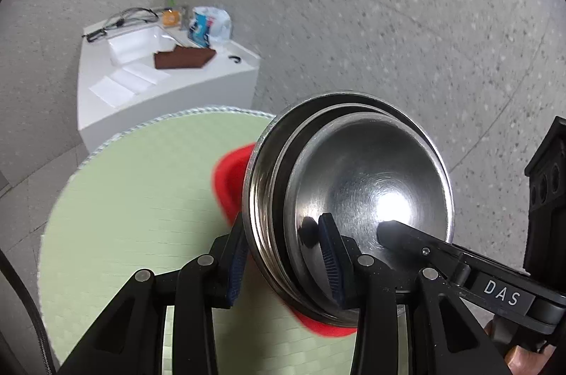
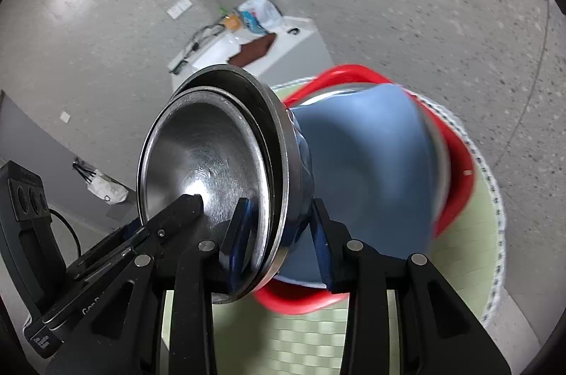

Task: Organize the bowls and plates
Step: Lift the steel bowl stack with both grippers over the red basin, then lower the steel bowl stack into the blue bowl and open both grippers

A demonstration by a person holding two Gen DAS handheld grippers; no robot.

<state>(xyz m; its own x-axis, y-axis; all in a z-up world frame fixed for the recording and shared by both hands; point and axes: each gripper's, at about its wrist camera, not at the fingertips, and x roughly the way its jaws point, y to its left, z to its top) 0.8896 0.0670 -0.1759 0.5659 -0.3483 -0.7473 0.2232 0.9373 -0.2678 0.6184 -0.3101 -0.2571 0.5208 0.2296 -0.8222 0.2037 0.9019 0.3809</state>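
While in both claws, steel bowl (image 1: 368,198) nested inside steel pan (image 1: 263,198).

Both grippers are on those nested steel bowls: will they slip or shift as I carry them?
Probably slippery: the nested steel bowls are polished and each gripper pinches only rim. The inner one sits loose and off-centre, so it may slide or rattle. Rigid, likely light.

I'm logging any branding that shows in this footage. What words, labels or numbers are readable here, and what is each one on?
"DAS": white letters on the right gripper's black arm.
Partial "G.. D..": on the left gripper's black arm, cut off by a finger.
Small white print lower on that arm: too blurred to read.
Blue-and-white package on the white counter: print too small to read.
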